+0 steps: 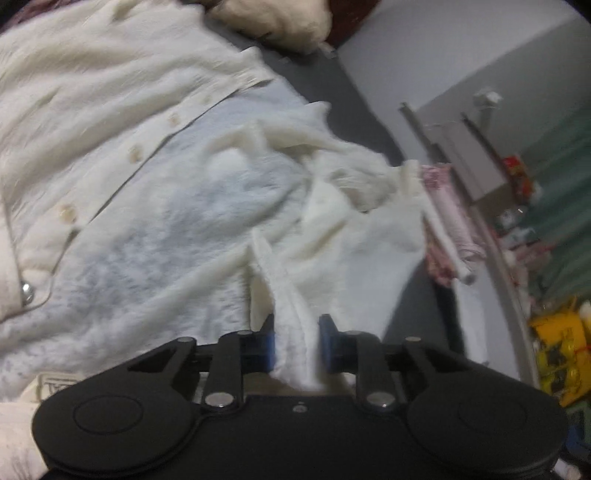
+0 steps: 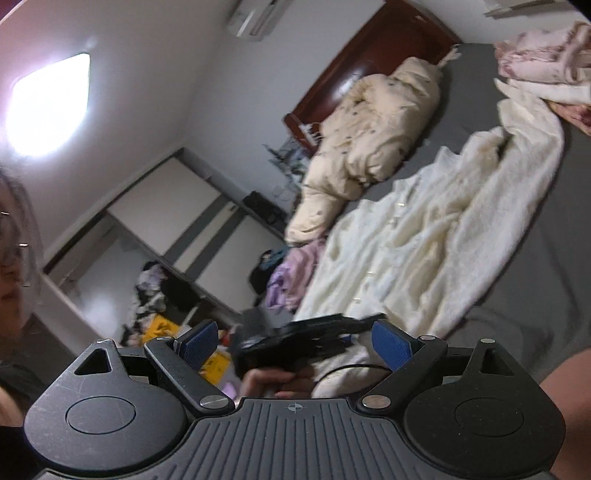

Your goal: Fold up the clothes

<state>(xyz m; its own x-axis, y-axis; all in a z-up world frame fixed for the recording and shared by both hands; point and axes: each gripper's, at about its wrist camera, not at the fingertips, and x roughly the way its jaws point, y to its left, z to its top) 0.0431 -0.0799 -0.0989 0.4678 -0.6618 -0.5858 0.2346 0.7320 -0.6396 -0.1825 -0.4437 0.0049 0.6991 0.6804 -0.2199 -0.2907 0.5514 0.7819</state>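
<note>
In the left wrist view, the left gripper (image 1: 296,341) has its blue pads (image 1: 269,345) drawn in on a fold of the cream fluffy cardigan (image 1: 177,192), a thick ridge of its edge running up between them, so the gripper is pinching the fabric. The cardigan lies spread open on the grey bed (image 1: 332,88), its button band (image 1: 133,155) crossing the left of the picture with several pale buttons along it, and a bunched part of it, likely a sleeve (image 1: 347,177), is heaped beyond the pinched fold toward the bed's edge. A cream quilted bundle (image 1: 273,22) sits at the top, and past the bed's right edge hang pink patterned cloths (image 1: 443,221), with yellow bags (image 1: 557,350) on the floor lower down. In the right wrist view, the right gripper (image 2: 295,345) is spread wide with nothing between its blue pads (image 2: 391,341); it hangs above the near edge of the bed, pointing across it. Just ahead of it a hand (image 2: 277,382) holds the other gripper's black body (image 2: 295,339) at the near hem of the cardigan (image 2: 436,236), which stretches away across the grey bed (image 2: 554,258). Beyond it lie the cream quilted bundle (image 2: 373,136) against the dark wooden headboard (image 2: 373,59), a lilac garment (image 2: 291,277) at the bed's left side, and pink and cream cloths (image 2: 543,66) at the top right. A lit ceiling lamp (image 2: 48,103) glares at the left, and part of a person shows at the left edge.
</note>
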